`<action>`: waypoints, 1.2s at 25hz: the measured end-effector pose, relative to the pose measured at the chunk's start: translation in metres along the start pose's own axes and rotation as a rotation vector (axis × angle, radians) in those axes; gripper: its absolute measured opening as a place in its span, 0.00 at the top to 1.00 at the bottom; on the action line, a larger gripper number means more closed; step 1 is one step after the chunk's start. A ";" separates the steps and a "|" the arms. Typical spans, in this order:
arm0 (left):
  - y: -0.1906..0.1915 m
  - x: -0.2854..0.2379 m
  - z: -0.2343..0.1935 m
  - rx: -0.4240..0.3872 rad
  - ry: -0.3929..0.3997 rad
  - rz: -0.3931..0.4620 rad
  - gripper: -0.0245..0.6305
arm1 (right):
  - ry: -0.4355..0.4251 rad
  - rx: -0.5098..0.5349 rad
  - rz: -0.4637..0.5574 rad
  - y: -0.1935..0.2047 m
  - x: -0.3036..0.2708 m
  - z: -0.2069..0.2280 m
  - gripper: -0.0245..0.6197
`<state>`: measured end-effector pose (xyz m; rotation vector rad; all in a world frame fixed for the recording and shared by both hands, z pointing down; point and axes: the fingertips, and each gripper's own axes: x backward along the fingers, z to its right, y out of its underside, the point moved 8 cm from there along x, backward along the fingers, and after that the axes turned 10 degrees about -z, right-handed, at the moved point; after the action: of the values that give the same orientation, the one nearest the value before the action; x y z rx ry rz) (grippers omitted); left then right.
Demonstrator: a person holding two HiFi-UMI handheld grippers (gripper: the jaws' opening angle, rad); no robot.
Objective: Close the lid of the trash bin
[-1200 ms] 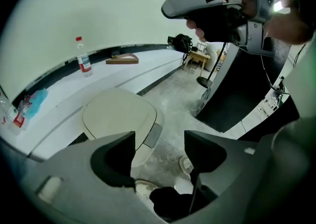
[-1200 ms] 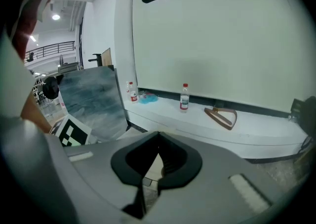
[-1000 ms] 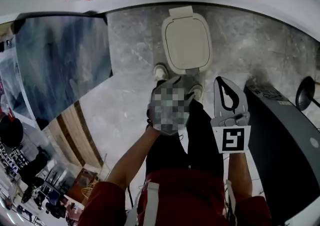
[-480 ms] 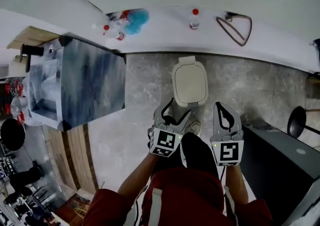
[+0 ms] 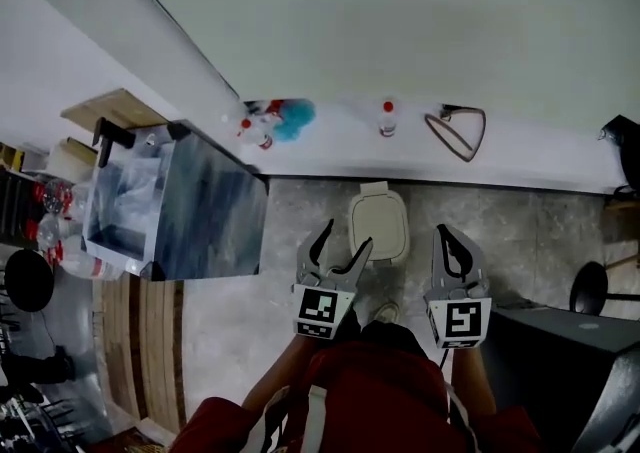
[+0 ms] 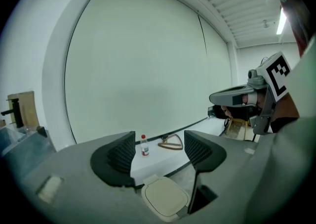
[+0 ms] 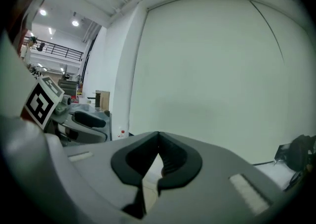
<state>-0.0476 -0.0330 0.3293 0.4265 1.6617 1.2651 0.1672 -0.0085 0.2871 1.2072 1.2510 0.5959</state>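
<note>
While the head view shows the cream rounded plastic trash bin [image 5: 376,190] just ahead of the left gripper [image 5: 347,238] and right gripper [image 5: 447,236], its lid [image 5: 379,226] lies flat, so closing looks done. Left gripper view: jaws wide apart, empty, bin just below them. Right gripper view: jaws pressed together, holding nothing.

Trash bin [image 5: 378,224] sits on the grey floor [image 5: 308,209], its back against the white ledge [image 5: 530,156]; lid down, open air above it. Left: a strip of bare floor, then the large grey box [image 5: 190,211]. Right: bare floor up to the black case [image 5: 560,351]. The ledge carries a bottle [image 5: 387,119] and a cable loop [image 5: 458,133], both apart from the bin. Left gripper [image 5: 347,238], jaws apart and nothing between them, and right gripper [image 5: 446,233], jaws together, hang over the near side.
</note>
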 end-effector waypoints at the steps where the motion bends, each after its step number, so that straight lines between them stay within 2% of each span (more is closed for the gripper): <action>1: -0.010 0.006 0.000 -0.001 -0.018 0.028 0.49 | 0.006 0.006 0.024 -0.007 0.005 0.003 0.96; 4: -0.040 0.028 0.002 -0.008 -0.066 0.113 0.49 | 0.021 0.012 0.093 -0.028 0.022 0.011 0.96; 8: -0.069 0.055 0.007 -0.060 -0.129 0.201 0.49 | 0.030 0.012 0.162 -0.047 0.041 0.018 0.96; 14: -0.093 0.089 0.009 -0.080 -0.202 0.297 0.50 | 0.025 0.037 0.261 -0.073 0.059 0.019 0.96; 18: -0.099 0.101 0.004 -0.057 -0.207 0.338 0.52 | 0.030 0.049 0.291 -0.081 0.063 0.012 0.96; 23: -0.105 0.106 -0.002 -0.055 -0.199 0.366 0.65 | 0.041 0.044 0.320 -0.090 0.061 0.009 0.96; 28: -0.106 0.106 -0.006 -0.072 -0.202 0.363 0.85 | 0.053 0.043 0.326 -0.094 0.058 0.008 0.96; 30: -0.106 0.104 -0.007 -0.068 -0.202 0.358 0.85 | 0.053 0.042 0.327 -0.095 0.056 0.008 0.96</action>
<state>-0.0746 -0.0020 0.1861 0.8093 1.4065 1.4792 0.1669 0.0074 0.1780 1.4532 1.1218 0.8479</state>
